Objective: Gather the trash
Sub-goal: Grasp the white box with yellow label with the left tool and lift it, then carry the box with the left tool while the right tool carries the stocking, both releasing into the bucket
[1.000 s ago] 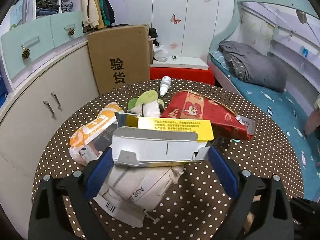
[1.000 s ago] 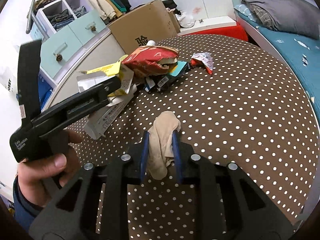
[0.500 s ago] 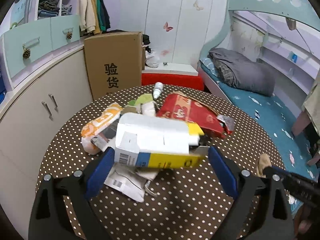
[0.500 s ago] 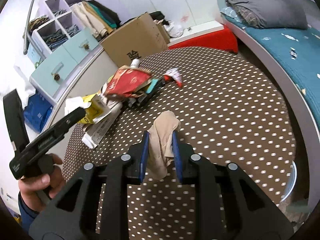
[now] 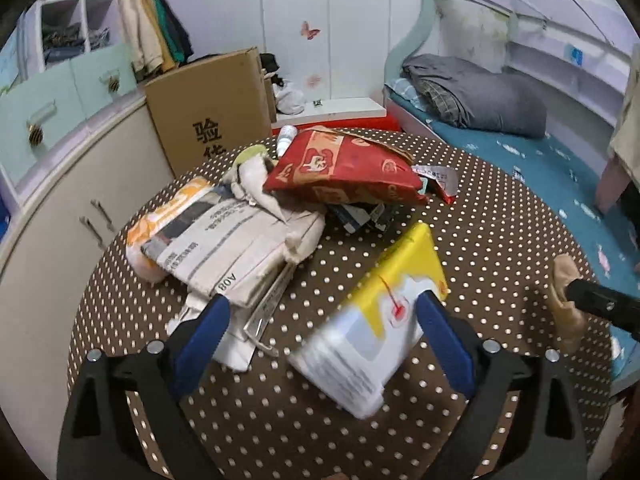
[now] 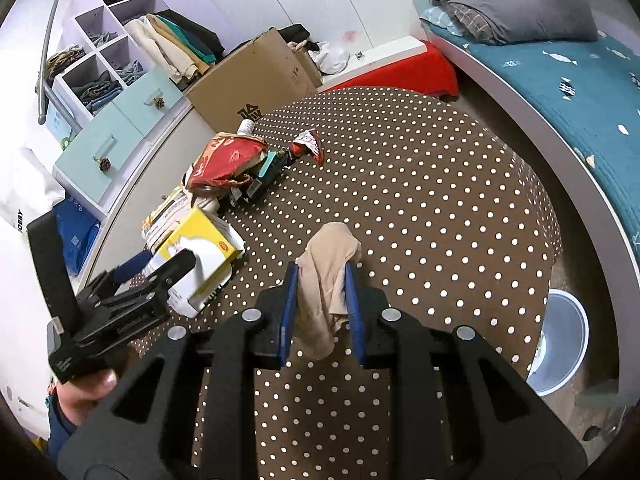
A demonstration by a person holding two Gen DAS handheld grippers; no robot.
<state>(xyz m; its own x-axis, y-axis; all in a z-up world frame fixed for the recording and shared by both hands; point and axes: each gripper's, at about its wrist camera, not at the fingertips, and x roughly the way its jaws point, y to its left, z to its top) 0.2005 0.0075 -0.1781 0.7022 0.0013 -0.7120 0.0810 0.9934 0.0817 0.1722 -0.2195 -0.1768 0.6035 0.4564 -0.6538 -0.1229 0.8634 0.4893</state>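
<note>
My left gripper [image 5: 320,316] is open wide. A yellow and white carton [image 5: 372,328] lies tilted and blurred between its fingers, touching only the right blue pad [image 5: 444,344]; whether it is held is unclear. It also shows in the right wrist view [image 6: 200,256]. My right gripper [image 6: 322,300] is shut on a beige stocking [image 6: 328,276] above the dotted round table [image 6: 420,200]. A trash pile lies on the table: a red snack bag [image 5: 344,168], a white cloth bag [image 5: 240,244], an orange wrapper [image 5: 168,216].
A blue-rimmed bin [image 6: 560,344] stands on the floor to the right of the table. A cardboard box [image 5: 212,108] and cabinets [image 5: 60,184] stand to the left, a bed [image 5: 500,120] to the right. A small white bottle [image 5: 286,138] lies behind the pile.
The left gripper pulled back from the pile and the carton tipped and slid to its right finger. The right gripper rose with the stocking, and the bin came into view.
</note>
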